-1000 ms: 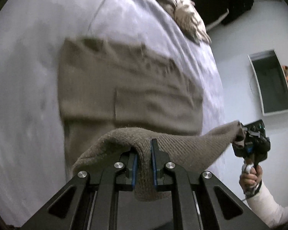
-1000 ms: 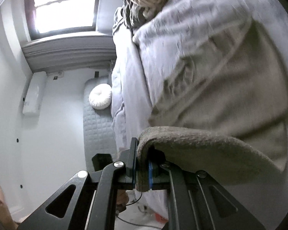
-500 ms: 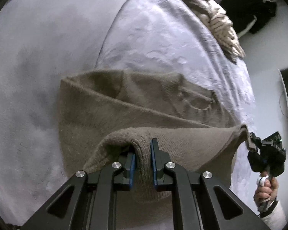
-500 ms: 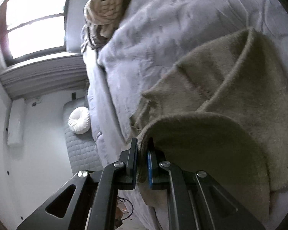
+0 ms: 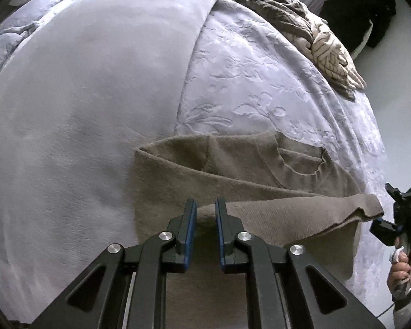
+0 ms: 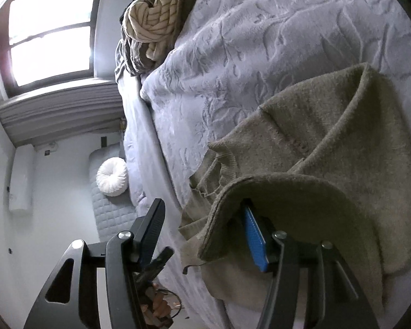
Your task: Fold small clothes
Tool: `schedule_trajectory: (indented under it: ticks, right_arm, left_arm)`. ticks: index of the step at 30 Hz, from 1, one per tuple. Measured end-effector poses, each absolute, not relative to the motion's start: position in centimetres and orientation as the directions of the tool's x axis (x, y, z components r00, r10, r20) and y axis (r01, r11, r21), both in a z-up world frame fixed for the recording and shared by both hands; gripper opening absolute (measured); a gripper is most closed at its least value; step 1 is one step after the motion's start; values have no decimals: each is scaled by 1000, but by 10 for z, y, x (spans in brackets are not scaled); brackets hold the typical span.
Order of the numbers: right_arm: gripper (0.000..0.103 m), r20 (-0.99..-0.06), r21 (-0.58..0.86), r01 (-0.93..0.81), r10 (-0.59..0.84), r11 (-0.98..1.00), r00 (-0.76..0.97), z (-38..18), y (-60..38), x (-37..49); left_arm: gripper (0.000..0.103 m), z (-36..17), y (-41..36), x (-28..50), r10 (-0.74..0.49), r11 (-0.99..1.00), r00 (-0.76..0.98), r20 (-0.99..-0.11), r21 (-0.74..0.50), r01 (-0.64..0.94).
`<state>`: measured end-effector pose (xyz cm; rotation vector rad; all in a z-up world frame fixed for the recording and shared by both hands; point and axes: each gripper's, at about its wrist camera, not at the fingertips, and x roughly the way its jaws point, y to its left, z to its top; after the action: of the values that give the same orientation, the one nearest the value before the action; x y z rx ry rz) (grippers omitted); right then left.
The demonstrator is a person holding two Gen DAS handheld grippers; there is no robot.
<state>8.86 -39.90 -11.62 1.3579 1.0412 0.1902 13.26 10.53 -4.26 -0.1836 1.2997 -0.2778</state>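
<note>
- Sweater (image 5: pixel 233 170), olive-brown knit, lies on the bed's pale embossed bedspread (image 5: pixel 260 82), its lower part folded up over the body; a smooth grey blanket (image 5: pixel 82 109) covers the bed just beside it.
- Striped and dark clothes (image 5: pixel 301 27) sit heaped at the far edge of the bed, well apart from the sweater; the right wrist view shows the same heap (image 6: pixel 150 19) below a bright window (image 6: pixel 49 33).
- A round white cushion (image 6: pixel 112 176) rests on a quilted grey seat beside the bed.
- Left gripper (image 5: pixel 206 213) is released, jaws apart, with the folded hem lying between and just beyond the blue pads (image 5: pixel 191 235).
- Right gripper (image 6: pixel 202 222) is spread wide; the fold drapes over one blue-padded finger (image 6: pixel 256 240), the other finger (image 6: pixel 150 227) stands free.
</note>
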Motion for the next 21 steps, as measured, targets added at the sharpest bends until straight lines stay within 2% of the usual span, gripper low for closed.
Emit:
schedule_trajectory:
  ticks: [2, 6, 9, 11, 12, 13, 15, 18, 21]
  right_arm:
    - [62, -511, 853, 425, 643, 302, 570, -107, -399, 85]
    - [62, -439, 891, 381, 677, 246, 590, -102, -398, 71]
    - [60, -453, 877, 420, 687, 232, 567, -110, -392, 58]
    - [43, -466, 868, 449, 664, 214, 584, -116, -389, 44]
    - [25, -461, 869, 455, 656, 195, 598, -118, -387, 38]
    - [16, -449, 872, 459, 650, 170, 613, -121, -385, 30]
    - [13, -474, 858, 479, 643, 184, 602, -127, -381, 22]
    - [13, -595, 786, 508, 655, 352, 466, -136, -367, 37]
    - [13, -649, 753, 467, 641, 463, 411, -138, -357, 65]
  left_arm:
    - [81, -37, 108, 129, -290, 957, 279, -916, -277, 86]
    - [81, -27, 114, 118, -270, 963, 294, -917, -253, 94]
    - [81, -38, 120, 108, -329, 944, 217, -919, -319, 82]
    - [81, -52, 119, 99, -392, 919, 141, -909, -382, 94]
    - [81, -61, 115, 93, -406, 912, 105, -908, -395, 107]
    - [81, -67, 111, 89, -408, 910, 81, -909, -397, 121]
    - [81, -78, 101, 79, -413, 902, 37, -910, -403, 155]
    - [81, -89, 82, 71, -412, 890, -13, -911, -405, 211]
    - [81, -93, 58, 77, -365, 897, 16, -931, -347, 274]
